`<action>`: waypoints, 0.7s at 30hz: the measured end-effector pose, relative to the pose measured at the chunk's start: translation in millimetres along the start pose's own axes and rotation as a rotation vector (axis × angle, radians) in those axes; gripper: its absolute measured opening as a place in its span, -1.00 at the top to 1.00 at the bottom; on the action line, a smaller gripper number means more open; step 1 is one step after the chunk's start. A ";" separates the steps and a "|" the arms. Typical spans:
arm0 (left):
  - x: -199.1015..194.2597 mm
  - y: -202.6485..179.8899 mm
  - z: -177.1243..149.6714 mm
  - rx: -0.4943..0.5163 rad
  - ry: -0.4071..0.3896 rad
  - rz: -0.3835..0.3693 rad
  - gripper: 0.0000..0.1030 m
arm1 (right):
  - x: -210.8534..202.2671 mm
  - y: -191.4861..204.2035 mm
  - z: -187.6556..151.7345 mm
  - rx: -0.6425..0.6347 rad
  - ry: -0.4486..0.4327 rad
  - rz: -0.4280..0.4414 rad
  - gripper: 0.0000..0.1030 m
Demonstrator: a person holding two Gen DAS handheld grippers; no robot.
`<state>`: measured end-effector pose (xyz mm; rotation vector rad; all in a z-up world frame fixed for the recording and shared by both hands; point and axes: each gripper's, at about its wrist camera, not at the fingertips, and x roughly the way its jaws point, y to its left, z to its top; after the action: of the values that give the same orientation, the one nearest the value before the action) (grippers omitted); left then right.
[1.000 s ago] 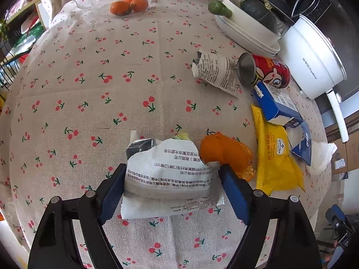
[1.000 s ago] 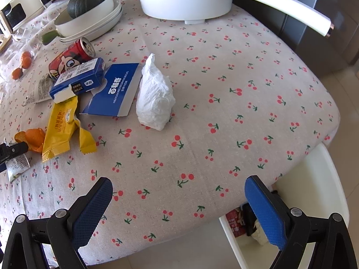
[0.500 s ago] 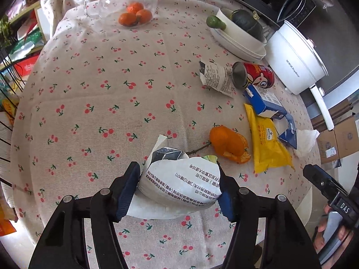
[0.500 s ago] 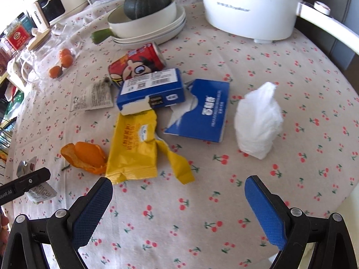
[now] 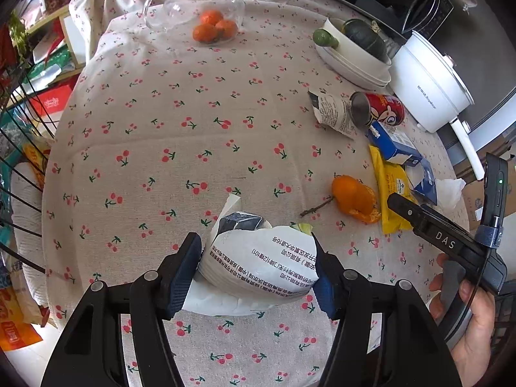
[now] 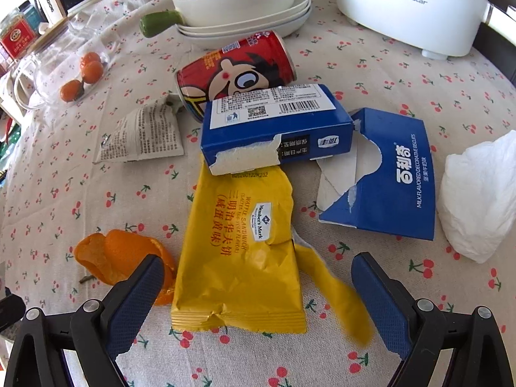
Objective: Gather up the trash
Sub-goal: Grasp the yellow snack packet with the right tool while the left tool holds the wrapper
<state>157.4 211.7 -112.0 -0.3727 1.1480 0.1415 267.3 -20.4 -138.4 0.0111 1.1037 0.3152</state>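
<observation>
My left gripper (image 5: 256,271) is shut on a crumpled white printed wrapper (image 5: 261,267) and holds it just above the cherry-print tablecloth (image 5: 161,129). My right gripper (image 6: 258,290) is open, its fingers on either side of the near end of a yellow snack wrapper (image 6: 245,248). Orange peel (image 6: 119,258) lies left of it. A blue carton (image 6: 274,125), a torn blue box (image 6: 387,180), a red can (image 6: 235,71), a printed paper wrapper (image 6: 142,135) and a white crumpled tissue (image 6: 477,200) lie beyond.
A white cooker (image 6: 416,3) stands at the back right. Stacked white dishes (image 6: 245,16) hold a dark squash. A glass jug (image 5: 193,9) with oranges stands at the far side. The table edge runs close below both grippers.
My left gripper closed on the white wrapper and lifted it back. My right gripper swung left from the table edge and came down around the yellow wrapper.
</observation>
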 end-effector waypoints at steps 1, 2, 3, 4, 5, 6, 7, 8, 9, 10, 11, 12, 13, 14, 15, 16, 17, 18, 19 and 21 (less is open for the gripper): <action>0.2 -0.1 0.2 0.000 0.000 -0.001 -0.29 | 3.6 0.0 -0.4 -0.001 0.005 -0.005 -0.85; 0.9 -0.3 0.3 0.000 0.001 -0.002 -0.29 | 5.4 0.9 -1.0 -0.009 -0.005 -0.023 -0.84; 1.7 -0.6 0.5 0.001 0.003 -0.001 -0.29 | 7.1 3.0 -1.3 -0.027 -0.015 -0.049 -0.84; 2.7 -0.8 0.6 0.002 0.005 -0.001 -0.29 | 9.5 4.6 -1.6 -0.044 -0.017 -0.069 -0.84; 3.5 -1.2 0.1 0.002 0.007 -0.001 -0.29 | 11.1 7.0 -2.0 -0.063 -0.023 -0.086 -0.84; 4.4 -1.5 -0.5 0.002 0.010 0.000 -0.29 | 12.4 9.7 -3.0 -0.083 -0.027 -0.104 -0.82; 5.0 -2.1 -1.1 0.003 0.012 -0.002 -0.29 | 13.4 12.2 -3.8 -0.105 -0.031 -0.128 -0.79; 5.3 -2.8 -1.5 0.006 0.013 -0.001 -0.29 | 14.2 14.6 -5.1 -0.129 -0.034 -0.151 -0.72; 5.4 -3.6 -1.9 0.010 0.014 0.000 -0.29 | 14.2 15.7 -6.5 -0.153 -0.037 -0.168 -0.64; 5.2 -4.1 -2.3 0.013 0.013 -0.001 -0.29 | 13.8 16.1 -7.5 -0.170 -0.040 -0.180 -0.59; 4.7 -4.6 -2.5 0.015 0.011 -0.002 -0.29 | 12.9 15.7 -7.7 -0.179 -0.041 -0.184 -0.49; 3.8 -5.2 -2.8 0.018 0.009 -0.003 -0.29 | 11.0 13.7 -7.7 -0.179 -0.040 -0.181 -0.39; 2.9 -5.7 -3.0 0.020 0.007 -0.004 -0.29 | 8.1 10.1 -7.5 -0.170 -0.037 -0.168 -0.36; 2.1 -6.3 -3.1 0.022 0.005 -0.007 -0.29 | 5.3 5.6 -7.2 -0.157 -0.032 -0.149 -0.32; 1.4 -7.1 -3.1 0.025 0.004 -0.008 -0.29 | 2.3 1.6 -7.0 -0.143 -0.025 -0.130 -0.29; 0.8 -8.0 -3.7 0.027 0.003 -0.009 -0.29 | -0.6 -2.3 -7.2 -0.130 -0.019 -0.113 -0.28; 0.4 -9.0 -4.2 0.028 0.003 -0.010 -0.29 | -4.2 -5.9 -8.1 -0.122 -0.015 -0.101 -0.28; 0.2 -10.1 -4.7 0.030 0.003 -0.012 -0.29 | -8.3 -9.1 -9.2 -0.117 -0.013 -0.095 -0.27; 0.2 -11.3 -5.2 0.031 0.005 -0.016 -0.29 | -12.6 -11.1 -10.6 -0.113 -0.011 -0.090 -0.27; -0.4 -14.4 -6.5 0.029 0.008 -0.030 -0.29 | -21.6 -16.5 -13.5 -0.106 -0.005 -0.074 -0.27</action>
<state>155.9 196.0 -110.9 -0.3645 1.1506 0.0968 250.6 -43.7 -128.3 -0.1232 1.0786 0.3064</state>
